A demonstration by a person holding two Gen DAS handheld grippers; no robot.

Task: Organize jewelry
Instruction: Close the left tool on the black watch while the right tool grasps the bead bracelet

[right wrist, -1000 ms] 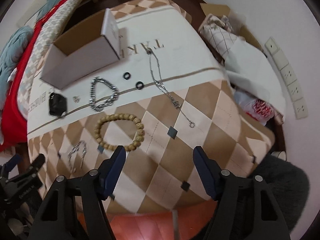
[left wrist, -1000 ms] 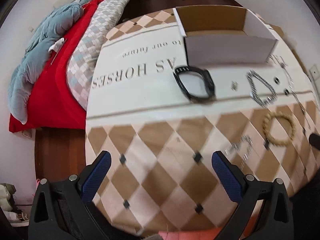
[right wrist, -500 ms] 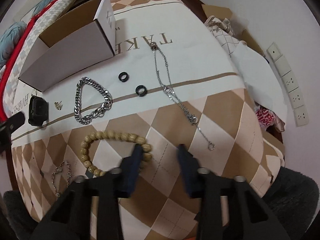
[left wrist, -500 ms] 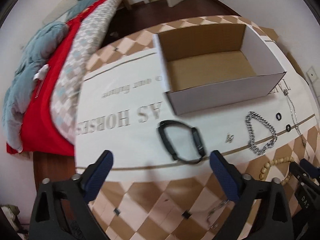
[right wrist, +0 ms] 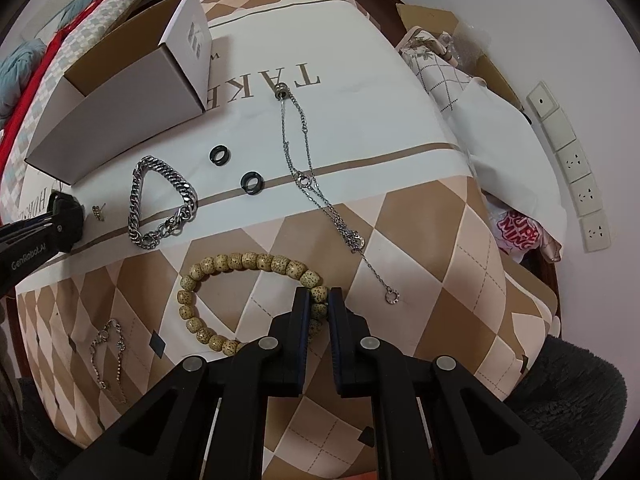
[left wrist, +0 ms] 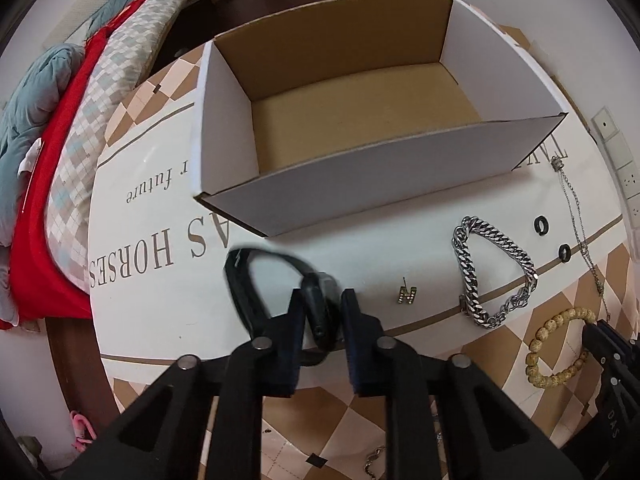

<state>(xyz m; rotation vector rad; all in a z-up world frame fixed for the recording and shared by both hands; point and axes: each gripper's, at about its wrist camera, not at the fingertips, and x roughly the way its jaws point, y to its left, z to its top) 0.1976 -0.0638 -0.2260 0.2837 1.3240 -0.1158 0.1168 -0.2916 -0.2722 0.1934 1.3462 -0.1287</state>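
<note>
The left gripper [left wrist: 322, 304] has just closed its jaws on the black wristband [left wrist: 276, 292], in front of the open cardboard box [left wrist: 360, 128]. The right gripper [right wrist: 317, 304] has just closed on the wooden bead bracelet [right wrist: 240, 264] lying on the checked cloth [right wrist: 420, 240]. Between them lie a silver chain bracelet [right wrist: 160, 204], two black rings [right wrist: 236, 168] and a thin necklace [right wrist: 316, 196]. The cloth reads "AS HORSES", "future" and "TAKE"

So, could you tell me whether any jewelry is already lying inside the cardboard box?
No, the left wrist view shows the cardboard box with only its bare brown floor, while the jewelry pieces lie outside it on the cloth.
</note>
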